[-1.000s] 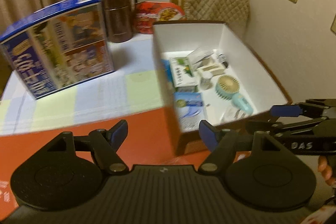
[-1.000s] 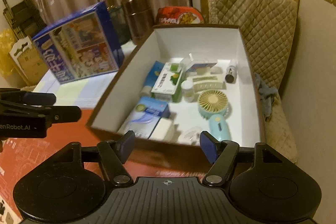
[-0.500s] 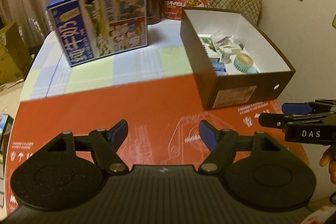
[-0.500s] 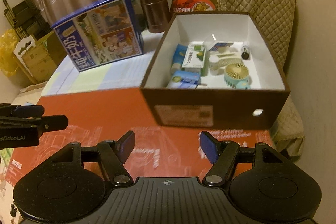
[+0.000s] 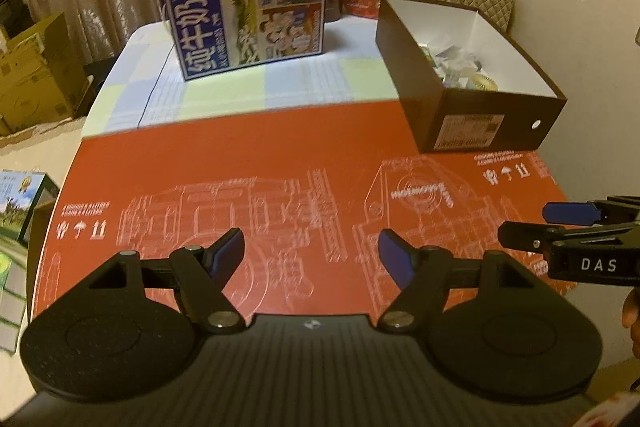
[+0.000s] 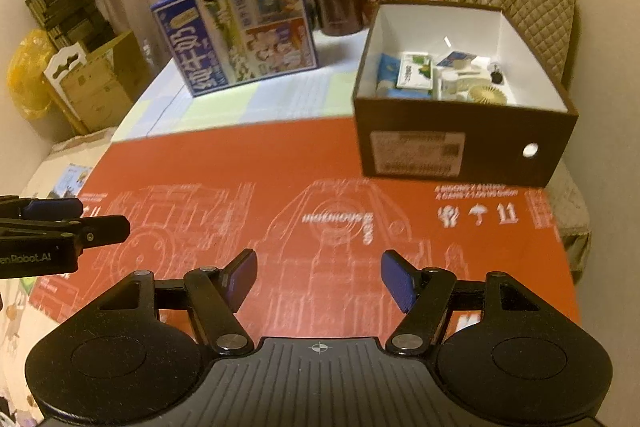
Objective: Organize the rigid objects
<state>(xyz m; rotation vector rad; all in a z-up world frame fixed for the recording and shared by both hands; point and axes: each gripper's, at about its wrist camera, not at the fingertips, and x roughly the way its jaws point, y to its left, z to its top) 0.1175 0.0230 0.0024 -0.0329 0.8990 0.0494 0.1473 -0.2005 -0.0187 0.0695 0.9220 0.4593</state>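
Small items (image 6: 436,79) inside brown box (image 6: 464,151) on bench (image 6: 280,167); left tongs (image 5: 310,251), right tongs (image 6: 318,277) spread, empty.

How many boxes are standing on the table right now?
2: the blue milk carton box at the back left, and the open brown box of small items on the right. Others may be hidden behind.

Small items (image 5: 460,67) in the brown box (image 5: 408,67) blurred, half hidden behind its wall.
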